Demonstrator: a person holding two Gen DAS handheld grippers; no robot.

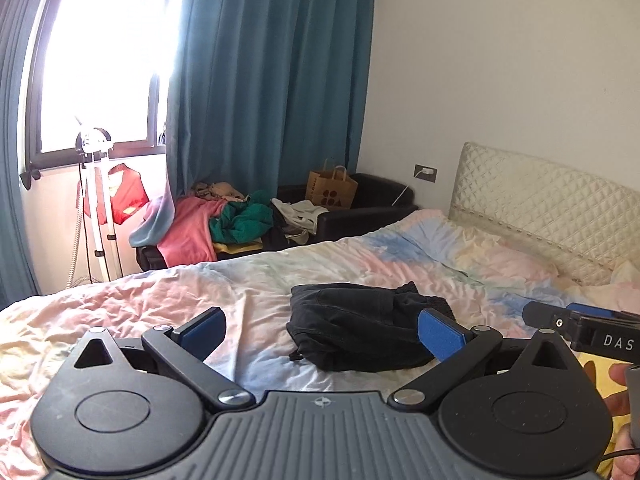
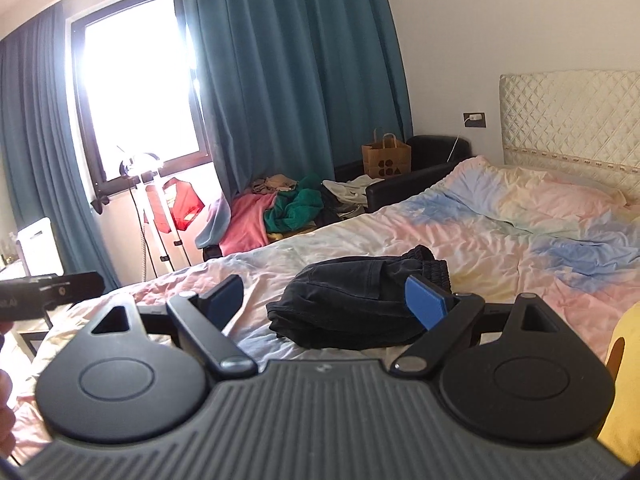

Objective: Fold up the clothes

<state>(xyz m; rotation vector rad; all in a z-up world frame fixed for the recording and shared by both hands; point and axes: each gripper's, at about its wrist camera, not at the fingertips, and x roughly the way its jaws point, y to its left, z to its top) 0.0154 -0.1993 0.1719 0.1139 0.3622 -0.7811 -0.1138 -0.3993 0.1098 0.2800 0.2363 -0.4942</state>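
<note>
A folded black garment (image 1: 352,324) (image 2: 344,304) lies in a compact bundle on the pastel sheet of the bed (image 1: 160,300) (image 2: 520,240). My left gripper (image 1: 320,322) hangs above and short of the bundle, jaws wide open, blue pads bare. My right gripper (image 2: 324,290) hovers the same way, open with nothing between its fingers. Each gripper's tip shows in the other's view: the right gripper (image 1: 560,316) at the right edge, the left gripper (image 2: 52,290) at the left edge. Neither touches the garment.
A yellow cloth (image 2: 624,364) lies at the bed's near right. A pile of clothes (image 1: 224,224) and a paper bag (image 1: 330,190) sit on a black sofa beyond the bed. A quilted headboard (image 1: 540,208) is on the right, a white stand (image 1: 94,184) by the window.
</note>
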